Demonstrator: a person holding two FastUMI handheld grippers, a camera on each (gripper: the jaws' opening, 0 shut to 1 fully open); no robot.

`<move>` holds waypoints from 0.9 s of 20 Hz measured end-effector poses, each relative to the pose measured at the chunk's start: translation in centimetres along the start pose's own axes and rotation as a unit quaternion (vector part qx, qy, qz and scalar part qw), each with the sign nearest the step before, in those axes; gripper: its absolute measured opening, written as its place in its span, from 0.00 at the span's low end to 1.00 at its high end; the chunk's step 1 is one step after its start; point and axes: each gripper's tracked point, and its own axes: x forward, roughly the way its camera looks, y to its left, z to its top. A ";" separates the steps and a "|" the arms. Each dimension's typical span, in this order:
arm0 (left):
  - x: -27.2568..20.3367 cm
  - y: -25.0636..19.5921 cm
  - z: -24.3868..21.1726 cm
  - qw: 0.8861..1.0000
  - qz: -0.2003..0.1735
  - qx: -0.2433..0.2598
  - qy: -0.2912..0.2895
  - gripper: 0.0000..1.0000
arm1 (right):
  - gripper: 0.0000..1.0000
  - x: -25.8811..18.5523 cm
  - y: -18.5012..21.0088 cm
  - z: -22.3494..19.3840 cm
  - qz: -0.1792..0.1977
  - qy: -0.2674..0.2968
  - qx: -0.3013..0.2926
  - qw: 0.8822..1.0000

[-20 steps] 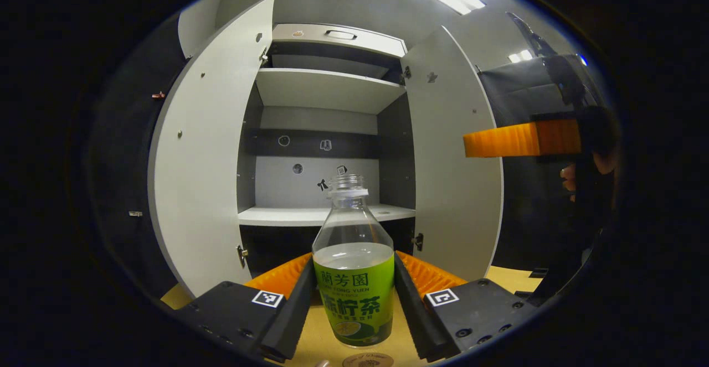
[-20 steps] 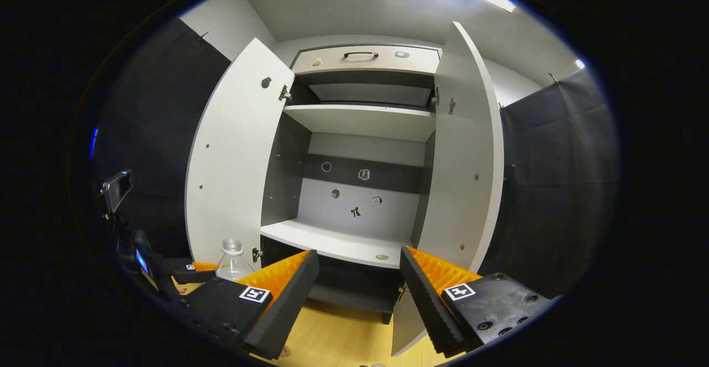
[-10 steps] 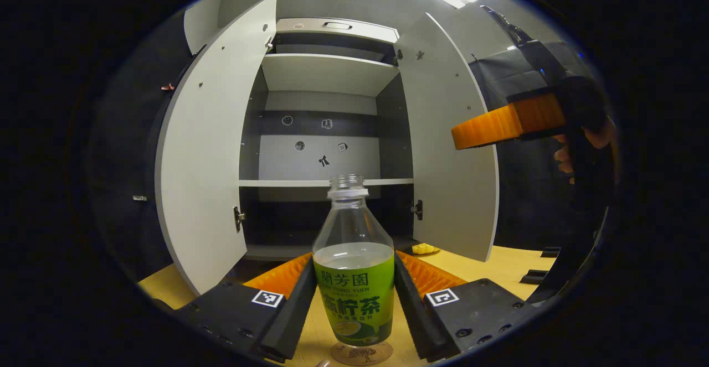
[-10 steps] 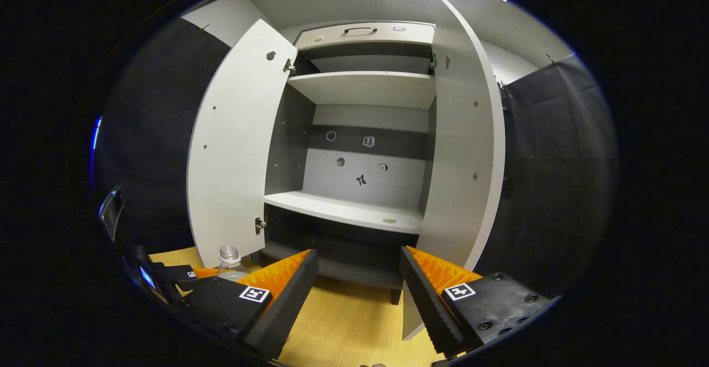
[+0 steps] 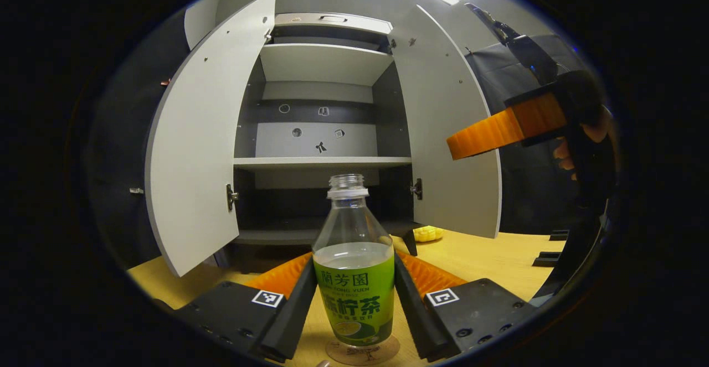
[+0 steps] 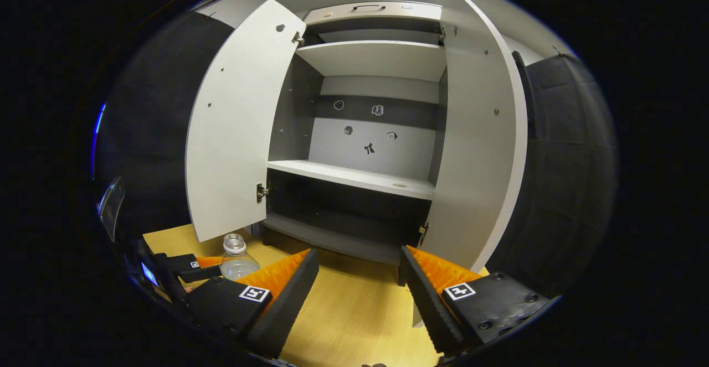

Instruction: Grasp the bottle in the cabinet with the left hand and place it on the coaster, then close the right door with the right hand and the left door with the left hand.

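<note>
On the table [image 5: 487,256] before the open cabinet [image 6: 376,134], my left jaws grip the bottle [image 5: 354,278] on its coaster [image 5: 363,351]; right jaws wide, both doors unclosed.

The uncapped green-labelled bottle [image 5: 353,278] stands upright on the round coaster [image 5: 363,352]; both cabinet doors [image 5: 196,134] hang open.

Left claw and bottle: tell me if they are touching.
Touching. The left gripper view shows both fingers of the left claw pressed against the label sides of the bottle, no gap either side.
</note>
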 end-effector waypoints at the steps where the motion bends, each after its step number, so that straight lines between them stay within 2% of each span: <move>1: -0.1 0.1 -0.3 1.000 0.002 0.003 0.000 0.78 | 0.98 0.1 0.1 -0.4 0.001 0.003 -0.002 1.000; 13: -0.9 0.2 -4.0 1.000 0.004 0.007 0.006 0.78 | 0.98 0.3 0.8 -4.5 0.014 0.029 0.005 0.999; 18: -0.7 -0.1 -4.1 1.000 0.002 0.012 0.004 0.80 | 0.98 0.0 0.7 -4.5 0.016 0.033 0.003 0.999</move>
